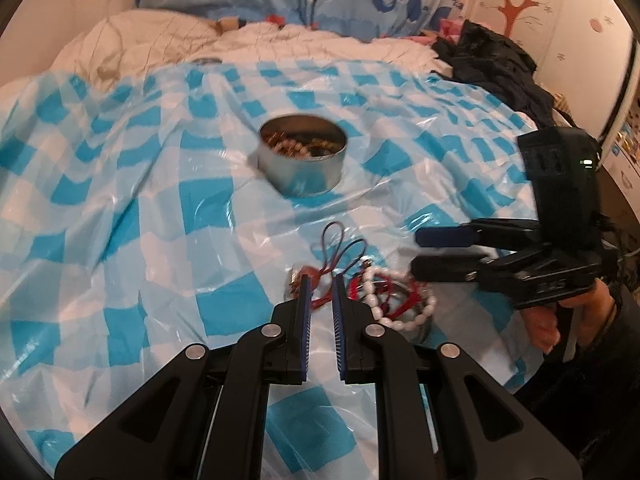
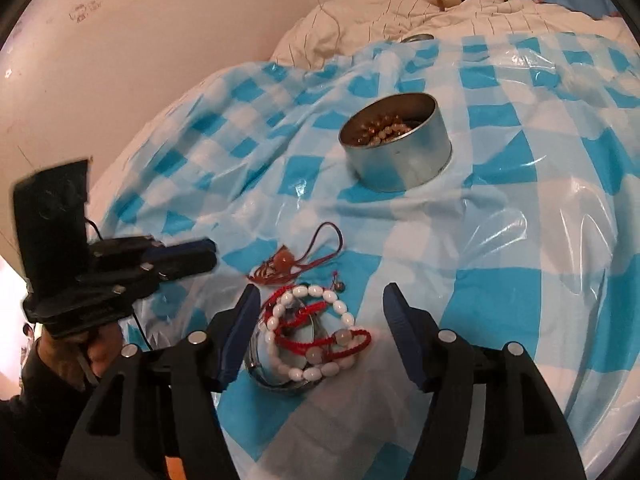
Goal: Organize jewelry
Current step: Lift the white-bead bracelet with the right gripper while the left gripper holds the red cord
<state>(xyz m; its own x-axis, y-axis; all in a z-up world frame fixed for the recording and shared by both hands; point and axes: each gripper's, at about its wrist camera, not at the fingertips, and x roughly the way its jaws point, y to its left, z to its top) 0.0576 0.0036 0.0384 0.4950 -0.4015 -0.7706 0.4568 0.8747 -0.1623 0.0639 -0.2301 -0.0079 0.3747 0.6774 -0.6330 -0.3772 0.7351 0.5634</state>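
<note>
Left wrist view shows your left tool angled down over the bed's blue-and-white checked plastic sheet, its blue-padded fingers nearly pressed together with nothing pinched; the tips sit just over a red cord with a round amber bead. Your right tool also slants down, spread wide and gripping nothing, and your hand is wrapped around its black handle. Between its spread fingers, untouched by either, lies a white oval-bead bracelet tangled with a red braided cord bracelet on top of a shallow round metal lid. Farther up the sheet, well apart from the pile, stands an open round metal tin with brown beaded jewelry inside.
</note>
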